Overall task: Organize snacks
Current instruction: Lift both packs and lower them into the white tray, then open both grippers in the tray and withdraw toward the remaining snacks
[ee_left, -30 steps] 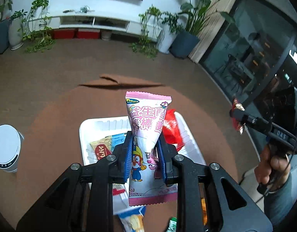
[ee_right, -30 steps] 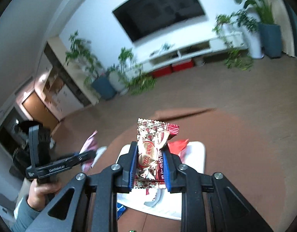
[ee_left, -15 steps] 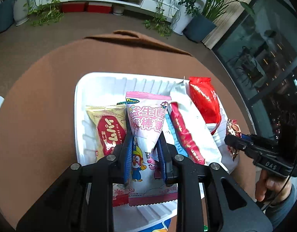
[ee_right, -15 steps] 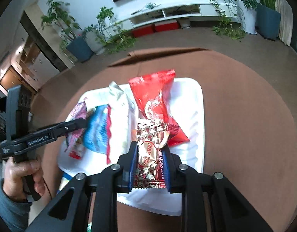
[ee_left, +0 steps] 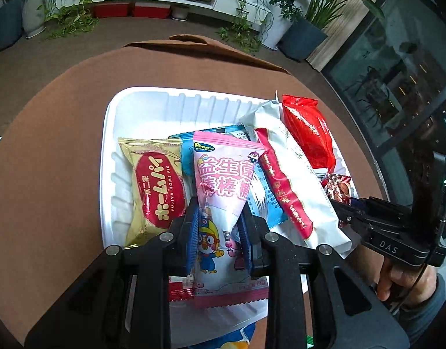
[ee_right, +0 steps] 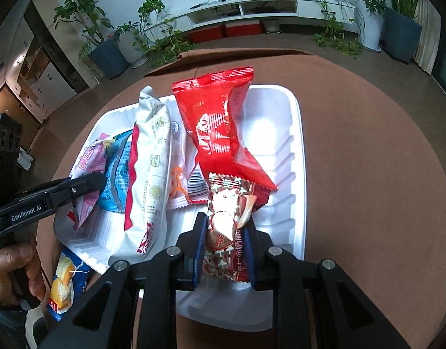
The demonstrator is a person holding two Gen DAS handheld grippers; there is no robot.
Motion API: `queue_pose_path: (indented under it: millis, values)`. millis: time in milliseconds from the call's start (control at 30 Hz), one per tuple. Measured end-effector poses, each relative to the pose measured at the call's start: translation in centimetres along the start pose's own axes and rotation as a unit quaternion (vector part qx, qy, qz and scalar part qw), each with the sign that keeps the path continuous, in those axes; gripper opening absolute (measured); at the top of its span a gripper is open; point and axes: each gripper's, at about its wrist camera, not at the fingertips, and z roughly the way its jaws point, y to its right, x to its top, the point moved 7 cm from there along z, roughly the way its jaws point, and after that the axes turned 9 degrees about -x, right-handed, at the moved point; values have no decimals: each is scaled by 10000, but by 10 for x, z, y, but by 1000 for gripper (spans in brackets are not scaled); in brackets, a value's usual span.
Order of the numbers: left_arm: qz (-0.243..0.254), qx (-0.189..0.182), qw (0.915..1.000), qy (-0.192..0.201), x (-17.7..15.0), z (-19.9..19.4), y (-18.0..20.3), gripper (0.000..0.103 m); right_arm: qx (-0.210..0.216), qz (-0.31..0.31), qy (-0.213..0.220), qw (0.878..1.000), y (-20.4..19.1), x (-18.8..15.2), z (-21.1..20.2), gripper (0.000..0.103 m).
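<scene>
Tray with five packets; two claws, one packet each.

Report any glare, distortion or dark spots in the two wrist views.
Left wrist: fisheye bends the table edge, black vignette in the corners, tray rim nearly blown out. Right wrist: glare washes out the middle of the brown candy in the right gripper, sheen streaks the red bag, same curved distortion.

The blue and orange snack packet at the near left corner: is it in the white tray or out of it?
Out. The blue and orange packet lies on the brown table, beside the white tray and partly under its rim.
</scene>
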Motion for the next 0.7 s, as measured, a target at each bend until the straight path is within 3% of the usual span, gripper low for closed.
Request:
queue_pose_path:
  millis: [300, 367, 433, 700]
  values:
    - [53, 63, 10000, -20, -5, -10, -1, 28, -23, -84, 69, 9999, -4, -1, -4, 36]
    - [75, 85, 9999, 27, -5, -13, 0, 37, -27, -103, 98, 9999, -5, -1, -7, 40]
    - [101, 48, 9999, 69, -5, -17, 4, 56, -48, -110, 153, 9998, -5, -1, -10, 44]
    - [251, 142, 9992, 269, -2, -38, 17, 71, -61, -85, 635, 9979, -2, 10, -43, 58]
